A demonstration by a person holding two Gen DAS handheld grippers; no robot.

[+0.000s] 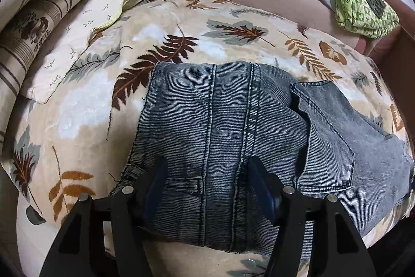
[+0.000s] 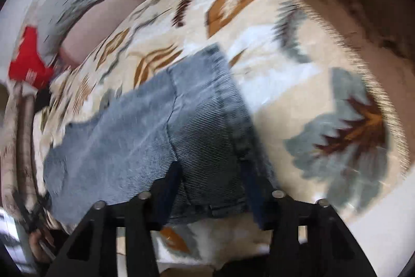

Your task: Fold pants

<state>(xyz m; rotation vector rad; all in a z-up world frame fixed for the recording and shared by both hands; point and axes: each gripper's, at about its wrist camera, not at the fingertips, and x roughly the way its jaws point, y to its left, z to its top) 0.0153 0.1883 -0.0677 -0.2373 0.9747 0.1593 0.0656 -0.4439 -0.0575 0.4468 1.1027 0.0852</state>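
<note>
- Left hand-held gripper (image 1: pixel 207 186) hangs over the near end of the folded jeans (image 1: pixel 233 126), its jaws spread apart with denim between them; the pads do not appear to press the cloth, so I read it as released.
- Right hand-held gripper (image 2: pixel 210 188) straddles the near edge of the same jeans (image 2: pixel 160 131) in a blurred view. Its jaws stand apart with the thick folded edge between them, and no clamping shows, so it too looks released.
- The jeans lie in a compact, several-layer bundle on a leaf-patterned fleece blanket (image 1: pixel 77 121) on the bed, a back pocket (image 1: pixel 326 136) uppermost on the right and a belt loop (image 1: pixel 186 183) just by the left jaws.
- Handling, as a judgement: the denim is soft but fairly heavy and thick, with stiff seams. It should hold a crease, not slip, and sag if lifted by one layer only.
- Best hold: the doubled waistband or the thick folded edge, taking every layer together, one hand-held gripper at each corner.
- Risk: the plush blanket gives underneath, so a lower pad may snag fleece with the denim.
- Other laundry, a green patterned garment (image 1: pixel 363 12), lies well apart.
</note>
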